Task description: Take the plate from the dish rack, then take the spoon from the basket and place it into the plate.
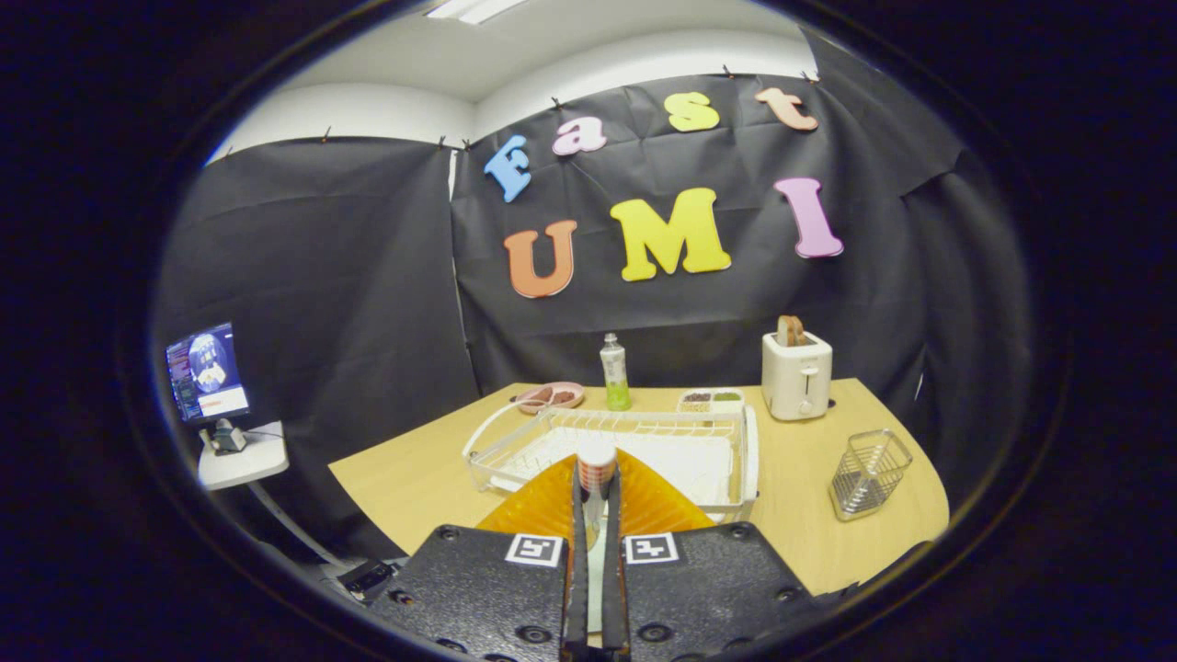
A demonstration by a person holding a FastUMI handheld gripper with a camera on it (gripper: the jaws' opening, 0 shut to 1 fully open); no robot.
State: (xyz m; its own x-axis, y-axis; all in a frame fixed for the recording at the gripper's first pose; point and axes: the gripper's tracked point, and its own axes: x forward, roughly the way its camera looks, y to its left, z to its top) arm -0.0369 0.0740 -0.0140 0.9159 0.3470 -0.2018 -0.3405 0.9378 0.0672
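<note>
A monitor [207, 372] stands off the table's [414, 478] left side. The tongs [596, 487] are pressed on the rim of the orange plate [542, 506], which spreads to both sides of them, just above the white rack [611, 446]. Beyond stand a bottle [615, 372] and toaster [796, 372]. The wire basket [869, 473] sits well right of the tongs.
</note>
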